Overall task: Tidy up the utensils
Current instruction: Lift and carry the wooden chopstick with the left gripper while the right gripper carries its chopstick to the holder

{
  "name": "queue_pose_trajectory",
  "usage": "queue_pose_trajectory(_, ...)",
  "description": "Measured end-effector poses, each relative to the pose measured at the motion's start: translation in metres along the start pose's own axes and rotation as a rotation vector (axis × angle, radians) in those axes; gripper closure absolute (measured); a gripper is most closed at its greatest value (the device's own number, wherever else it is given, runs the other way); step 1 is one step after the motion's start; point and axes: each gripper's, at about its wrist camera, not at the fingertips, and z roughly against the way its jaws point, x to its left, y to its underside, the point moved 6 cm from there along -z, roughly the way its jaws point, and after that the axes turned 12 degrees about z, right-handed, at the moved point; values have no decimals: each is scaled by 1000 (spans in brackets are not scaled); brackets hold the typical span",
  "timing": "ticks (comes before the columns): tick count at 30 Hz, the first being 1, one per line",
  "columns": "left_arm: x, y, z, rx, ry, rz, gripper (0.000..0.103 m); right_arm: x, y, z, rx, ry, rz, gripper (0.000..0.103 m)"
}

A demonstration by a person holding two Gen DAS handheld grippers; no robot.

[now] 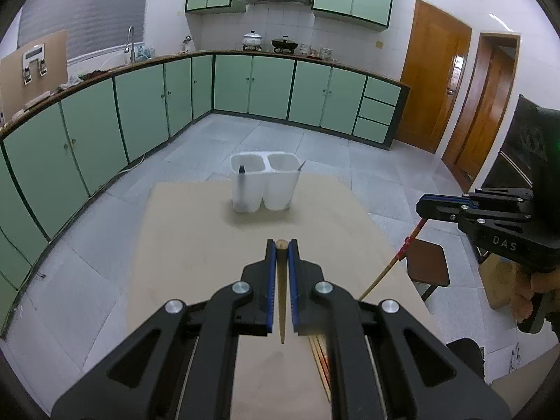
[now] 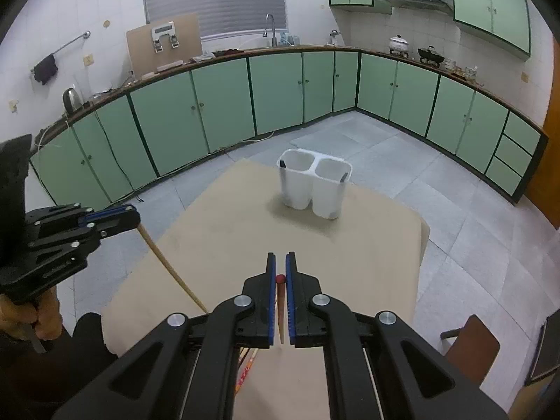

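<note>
A white two-compartment utensil holder point(image 1: 263, 185) point(image 2: 313, 183) stands on the tan table top at its far end, with a dark-tipped utensil in the left cup and a thin metal one in the right cup. My left gripper point(image 1: 281, 246) is shut on a plain wooden chopstick point(image 1: 281, 290), held above the table. It also shows in the right wrist view point(image 2: 115, 217) with its chopstick point(image 2: 171, 269). My right gripper point(image 2: 280, 262) is shut on a red-topped chopstick point(image 2: 280, 301); it shows at the right of the left wrist view point(image 1: 425, 206) with its chopstick point(image 1: 395, 259).
More chopsticks point(image 1: 320, 360) point(image 2: 246, 367) lie on the table point(image 1: 196, 245) point(image 2: 367, 245) near its front edge under the grippers. A brown stool point(image 1: 428, 262) point(image 2: 470, 343) stands to the table's right. Green cabinets ring the tiled floor.
</note>
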Motion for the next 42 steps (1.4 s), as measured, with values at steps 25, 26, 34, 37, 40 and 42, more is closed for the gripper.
queue_pose_trajectory(25,-4,-166,-51,-123,-31,22,97,-70,-136,-20,-35,54,-10,98)
queue_pose_trajectory(26,-5,-173,-54,-130,-30,27,97,-72,-142,-22,-38,57,-10,98)
queue_pose_trajectory(34,-12,-227,-82,-188,-45,31,97,-97,-192,-51,-54,93,-25,98)
queue_pose_trajectory(37,-10,-244,-98,-207,-56,33,97,-109,-204,-62,-62,106,-41,98)
queue_pose_trajectory(40,-5,-252,-115,-222,-58,43,97,-124,-213,-76,-81,120,-64,98)
queue_pose_trajectory(42,0,-255,-127,-228,-54,51,97,-136,-214,-90,-90,124,-85,98)
